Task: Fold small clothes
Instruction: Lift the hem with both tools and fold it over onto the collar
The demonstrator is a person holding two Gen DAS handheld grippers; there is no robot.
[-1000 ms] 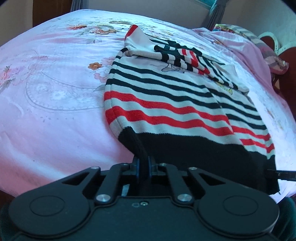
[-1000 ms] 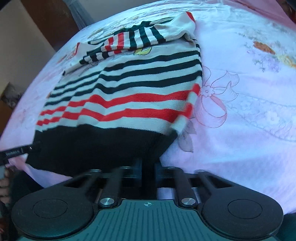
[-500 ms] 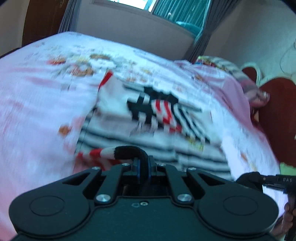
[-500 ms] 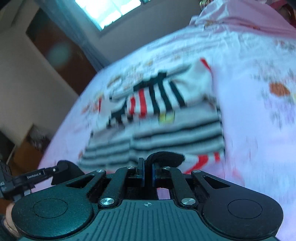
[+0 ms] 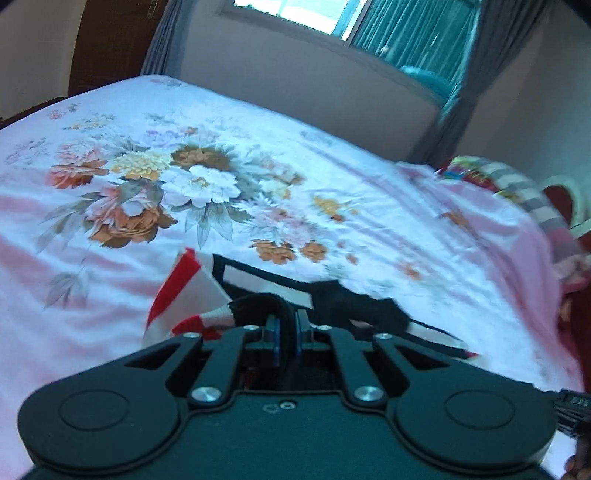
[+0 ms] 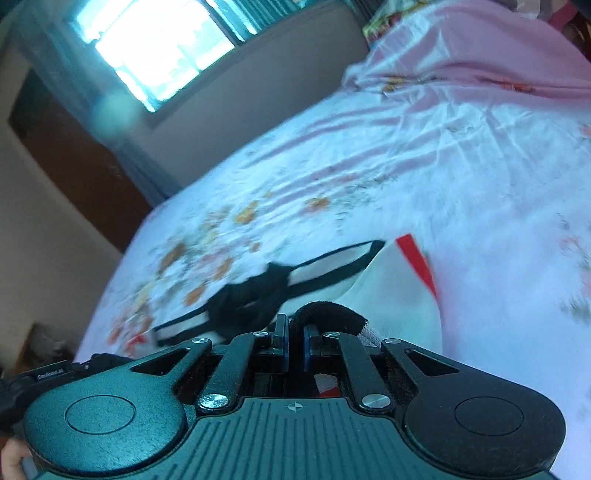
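Two grippers hold one garment between them. The striped sweater (image 5: pixel 207 291) lies low and central in both wrist views, on the bed near its front edge, with its black hem band bunched into each set of jaws. The left gripper (image 5: pixel 287 325) is clamped on one hem corner; the right gripper (image 6: pixel 295 332) is clamped on the other, the jaws nearly together with black knit pinched between them. In my judgement the hem is being carried over the body of the garment toward the collar end, which would explain why red-edged white fabric juts out past the hem at 11 o'clock of the left gripper and at 1 o'clock of the right. Holding both corners at matching height should keep the fold line straight; uneven travel would skew it. Motion blur prevents confirmation of how much of the garment lies flat.

Surface: a floral bedsheet (image 5: pixel 155 192), pink and white, wrinkled toward 2 o'clock in the left view. A crumpled patterned cloth (image 5: pixel 517 184) sits at the bed's far edge at 2 o'clock.

Room: a window (image 6: pixel 162 48) at 11 o'clock in the right view, teal curtain (image 5: pixel 406 33) at 1 o'clock in the left view, dark wooden furniture (image 6: pixel 74 158) against the wall.
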